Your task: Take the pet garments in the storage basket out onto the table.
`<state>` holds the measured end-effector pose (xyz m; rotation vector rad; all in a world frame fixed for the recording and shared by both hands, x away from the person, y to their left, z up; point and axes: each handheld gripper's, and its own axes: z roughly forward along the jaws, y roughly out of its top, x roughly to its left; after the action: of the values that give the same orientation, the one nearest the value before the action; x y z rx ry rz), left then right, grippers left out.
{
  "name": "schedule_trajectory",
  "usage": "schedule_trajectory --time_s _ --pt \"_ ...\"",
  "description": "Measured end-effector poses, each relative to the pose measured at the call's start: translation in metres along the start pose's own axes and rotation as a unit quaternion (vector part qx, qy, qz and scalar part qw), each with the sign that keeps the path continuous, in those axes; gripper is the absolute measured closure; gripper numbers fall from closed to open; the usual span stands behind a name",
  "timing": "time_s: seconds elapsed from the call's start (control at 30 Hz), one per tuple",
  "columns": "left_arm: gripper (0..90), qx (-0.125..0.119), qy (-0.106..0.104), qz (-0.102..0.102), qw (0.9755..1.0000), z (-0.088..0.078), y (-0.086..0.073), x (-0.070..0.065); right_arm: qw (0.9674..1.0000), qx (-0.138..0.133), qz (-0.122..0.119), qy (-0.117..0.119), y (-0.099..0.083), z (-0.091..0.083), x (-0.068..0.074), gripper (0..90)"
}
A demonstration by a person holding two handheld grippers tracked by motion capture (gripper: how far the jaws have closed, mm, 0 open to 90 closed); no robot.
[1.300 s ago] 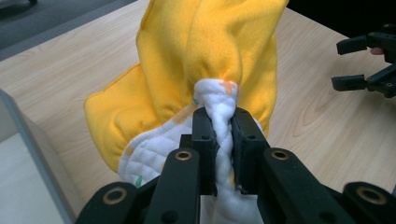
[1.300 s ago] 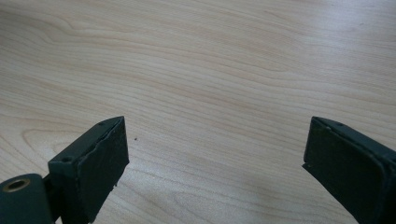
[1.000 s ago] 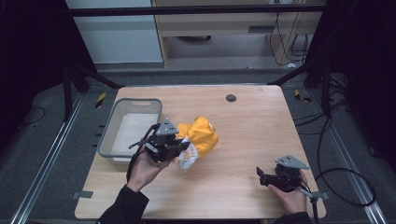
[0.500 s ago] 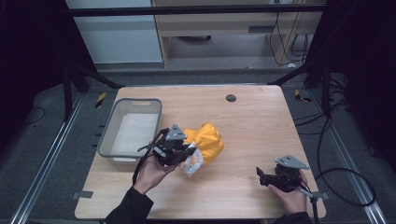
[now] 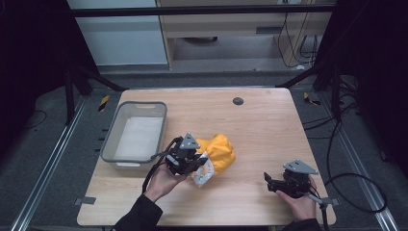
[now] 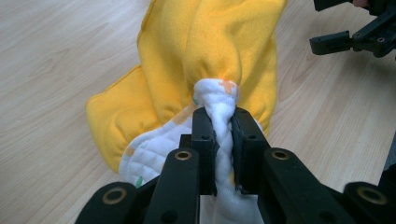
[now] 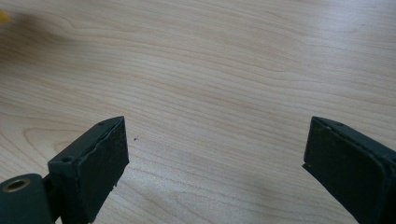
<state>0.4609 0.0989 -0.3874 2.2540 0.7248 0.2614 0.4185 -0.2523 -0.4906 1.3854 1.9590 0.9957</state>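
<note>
The soft yellow fleece cloth with a white quilted lining [image 5: 219,153] lies bunched mid-table, just right of the grey plastic bin [image 5: 135,135]. The left gripper [image 6: 221,122] pinches a gathered white fold between its 2 jaws. The right gripper [image 7: 215,154] sits wide open over bare wood. The cloth looks light and floppy, so gripping a bunched edge seems best.

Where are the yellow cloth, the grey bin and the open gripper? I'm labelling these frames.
yellow cloth [image 6: 219,42]: left gripper view, its yellow fleece side.
grey bin [image 5: 109,134]: high view, its left rim.
right gripper [image 7: 215,168]: right gripper view, the gap midway between its tips.
</note>
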Motion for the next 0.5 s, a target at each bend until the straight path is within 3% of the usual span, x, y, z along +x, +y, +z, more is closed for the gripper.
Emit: schedule_trajectory --time_s 0.5 --pt "80.9 0.032 -0.015 0.014 0.9993 0.025 -0.003 -0.008 1.0000 0.002 0.002 0.002 0.000 0.000 0.000 6.5"
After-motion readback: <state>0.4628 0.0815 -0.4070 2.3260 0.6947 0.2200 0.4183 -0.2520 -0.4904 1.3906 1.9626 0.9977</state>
